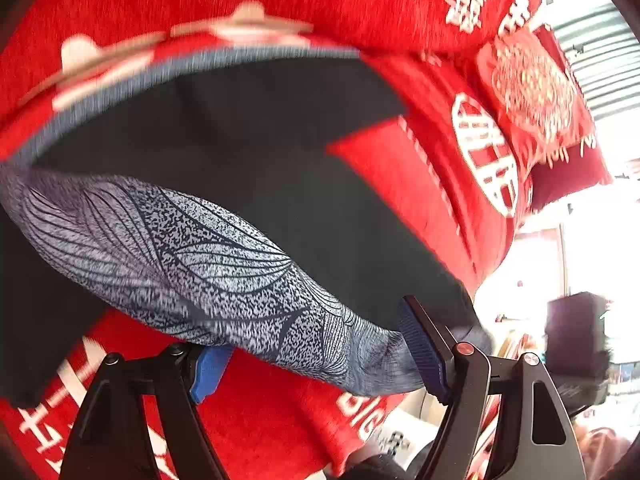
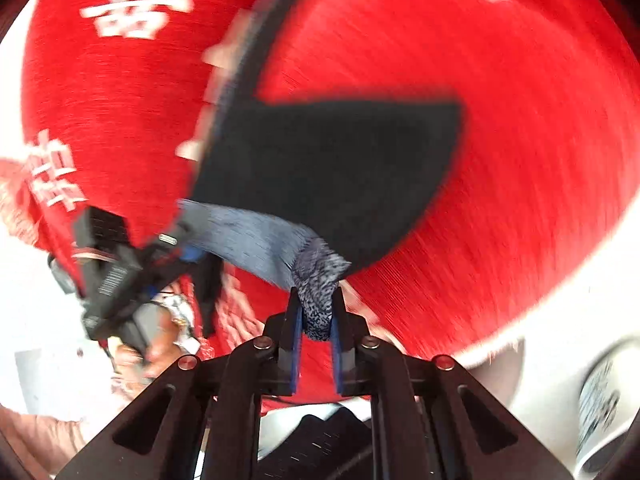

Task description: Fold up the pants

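Dark pants point(image 1: 260, 140) lie on a red bedspread point(image 1: 400, 12), with a grey-blue leaf-patterned band point(image 1: 180, 256) raised off it. In the left wrist view my left gripper point(image 1: 316, 332) stands wide open. The band drapes over its left pad point(image 1: 210, 368) and ends against the right pad point(image 1: 424, 348). In the right wrist view my right gripper point(image 2: 318, 300) is shut on a bunched end of the patterned band point(image 2: 320, 276). The band point(image 2: 256, 240) runs from it to the left gripper point(image 2: 188, 254), and the dark pants point(image 2: 328, 168) spread beyond.
The bedspread point(image 2: 500, 160) carries white characters. A red tasselled pillow point(image 1: 532, 88) sits at the far right. A hand point(image 2: 156, 344) holds the left gripper's handle. The bed's edge and a pale floor point(image 2: 540, 380) show at the lower right, and a black box point(image 1: 576, 332) stands beyond the bed.
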`<act>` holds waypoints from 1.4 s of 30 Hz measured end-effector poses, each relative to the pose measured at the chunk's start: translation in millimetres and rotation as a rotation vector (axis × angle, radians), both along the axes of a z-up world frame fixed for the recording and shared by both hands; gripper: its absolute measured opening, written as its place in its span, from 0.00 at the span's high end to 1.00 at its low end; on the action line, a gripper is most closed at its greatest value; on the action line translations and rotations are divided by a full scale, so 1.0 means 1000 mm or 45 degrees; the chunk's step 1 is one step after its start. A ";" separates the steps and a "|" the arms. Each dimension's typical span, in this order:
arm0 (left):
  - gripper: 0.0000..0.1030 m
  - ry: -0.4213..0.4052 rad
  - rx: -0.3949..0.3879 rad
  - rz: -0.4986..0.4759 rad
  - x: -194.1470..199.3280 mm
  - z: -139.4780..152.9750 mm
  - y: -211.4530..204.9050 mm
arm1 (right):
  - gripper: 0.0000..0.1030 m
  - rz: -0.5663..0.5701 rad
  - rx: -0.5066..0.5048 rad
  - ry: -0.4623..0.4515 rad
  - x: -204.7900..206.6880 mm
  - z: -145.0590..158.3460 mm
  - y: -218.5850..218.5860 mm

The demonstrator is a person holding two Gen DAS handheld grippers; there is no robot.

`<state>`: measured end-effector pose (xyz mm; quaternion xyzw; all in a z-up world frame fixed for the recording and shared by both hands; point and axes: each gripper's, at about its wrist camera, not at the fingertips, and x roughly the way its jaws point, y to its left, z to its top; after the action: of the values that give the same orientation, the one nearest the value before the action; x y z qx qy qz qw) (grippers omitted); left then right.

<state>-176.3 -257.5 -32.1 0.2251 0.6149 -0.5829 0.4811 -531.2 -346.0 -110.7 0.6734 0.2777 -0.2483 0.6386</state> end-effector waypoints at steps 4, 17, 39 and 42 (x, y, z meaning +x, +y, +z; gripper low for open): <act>0.24 -0.026 -0.066 0.083 0.011 0.020 -0.042 | 0.87 0.107 -0.166 -0.014 0.017 0.039 -0.093; 0.24 -0.256 -0.104 0.408 0.083 0.024 -0.168 | 0.68 0.215 -0.244 0.084 0.085 0.026 -0.319; 0.24 -0.421 0.284 0.353 0.064 -0.052 -0.069 | 0.93 0.009 -0.014 0.127 0.007 -0.040 -0.264; 0.24 -0.420 0.318 0.368 0.061 -0.061 -0.068 | 0.93 0.044 0.024 0.169 0.009 -0.065 -0.266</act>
<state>-115.5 -325.8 -93.5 0.2847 0.6212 -0.3829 0.6216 -522.5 -612.2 -175.9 0.6566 0.3334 -0.2788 0.6165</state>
